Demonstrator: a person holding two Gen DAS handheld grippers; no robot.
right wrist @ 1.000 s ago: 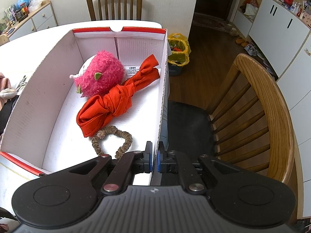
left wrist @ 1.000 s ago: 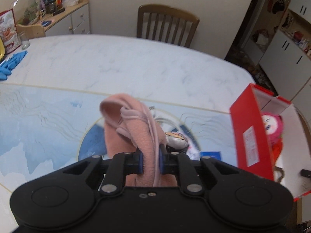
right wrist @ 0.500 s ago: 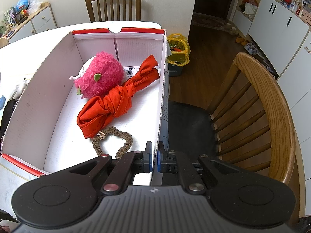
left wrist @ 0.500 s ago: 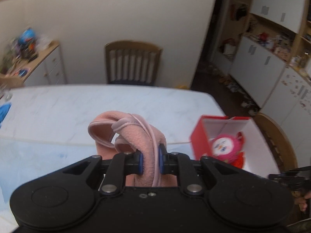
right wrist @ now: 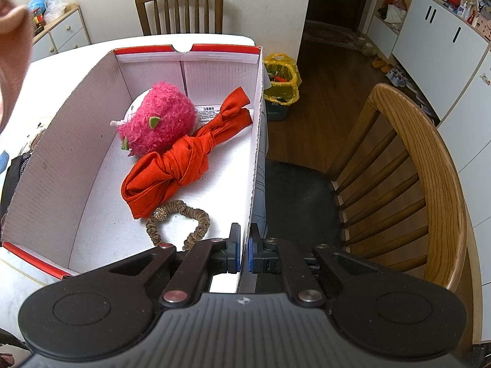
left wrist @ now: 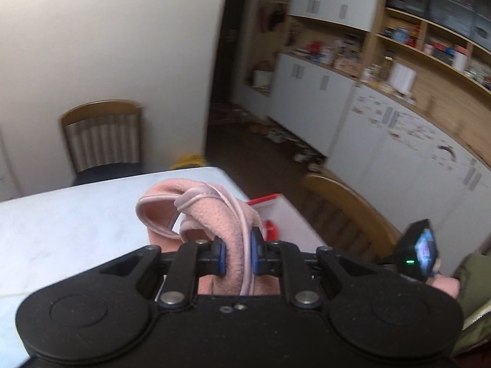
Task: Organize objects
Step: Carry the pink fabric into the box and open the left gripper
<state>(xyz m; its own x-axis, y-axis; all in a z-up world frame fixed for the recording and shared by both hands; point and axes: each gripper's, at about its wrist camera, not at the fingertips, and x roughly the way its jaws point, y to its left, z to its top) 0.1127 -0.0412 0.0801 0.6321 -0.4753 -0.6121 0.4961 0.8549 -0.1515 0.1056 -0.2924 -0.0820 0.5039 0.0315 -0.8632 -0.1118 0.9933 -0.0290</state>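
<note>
1. Box (right wrist: 61,165), the red-rimmed white cardboard one, sits on the pale marble-look table (left wrist: 61,214); its corrugated walls are open at the top, and its right wall runs straight toward my right claw.
2. My right claw (right wrist: 243,251) is nearly shut, its blue-padded fingers pinching the near end of that thin right wall, one finger inside the box and one outside.
3. My left claw (left wrist: 237,253) is held narrow, clamped on a pink fleece cloth (left wrist: 208,211); the soft, nubbly fabric bunches up between the pads and loops over to the left, with a smooth piped edge along its folds. It hangs above the table, with the box's red rim just beyond it to the right.
4. Inside the box, at the far end, lies a fuzzy hot-pink plush toy (right wrist: 159,119), round, with small green ears.
5. Touching the plush on its right is a knotted orange-red cloth (right wrist: 181,159), smooth and twisted, stretched diagonally from the far right corner toward the near left.
6. Nearest my right claw is a ruched brown scrunchie (right wrist: 196,224), a crinkled ring with a beaded ball, touching the near end of the orange-red cloth.
</note>
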